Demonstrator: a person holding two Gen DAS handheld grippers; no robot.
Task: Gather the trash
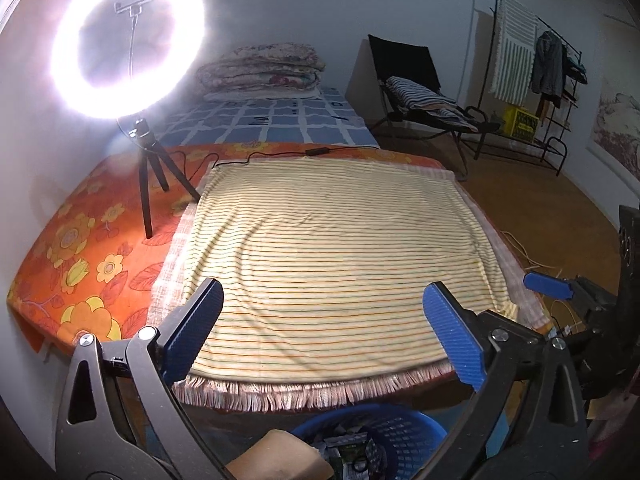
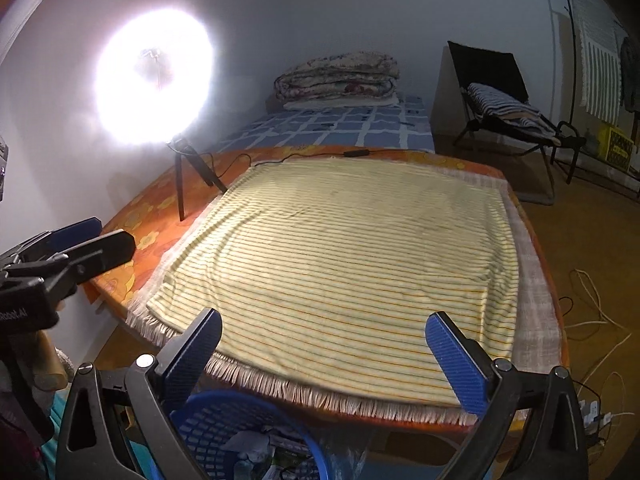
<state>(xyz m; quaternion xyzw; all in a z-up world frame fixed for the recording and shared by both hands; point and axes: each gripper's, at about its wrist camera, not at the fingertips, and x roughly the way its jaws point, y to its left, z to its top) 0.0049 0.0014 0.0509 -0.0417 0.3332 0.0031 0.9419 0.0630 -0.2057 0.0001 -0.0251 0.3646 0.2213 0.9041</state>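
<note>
A blue plastic basket [image 1: 400,440] stands on the floor below the table's near edge, with wrappers and other trash [image 1: 352,448] inside; a tan piece [image 1: 276,456] shows beside its rim. My left gripper [image 1: 324,300] hovers open above it, nothing between its blue pads. My right gripper [image 2: 324,324] is open and empty too, above the same basket [image 2: 208,420] and its trash [image 2: 260,448]. The striped yellow cloth [image 1: 328,248] on the table bears no loose items. Each gripper appears at the edge of the other's view: the right one [image 1: 548,286], the left one [image 2: 100,240].
A lit ring light on a small tripod [image 1: 148,184] stands at the table's far left, its cable [image 1: 316,151] along the far edge. Behind are a bed with folded blankets [image 1: 260,66], a folding chair [image 1: 420,92] and a clothes rack [image 1: 532,64]. Cords [image 2: 592,320] lie on the floor at right.
</note>
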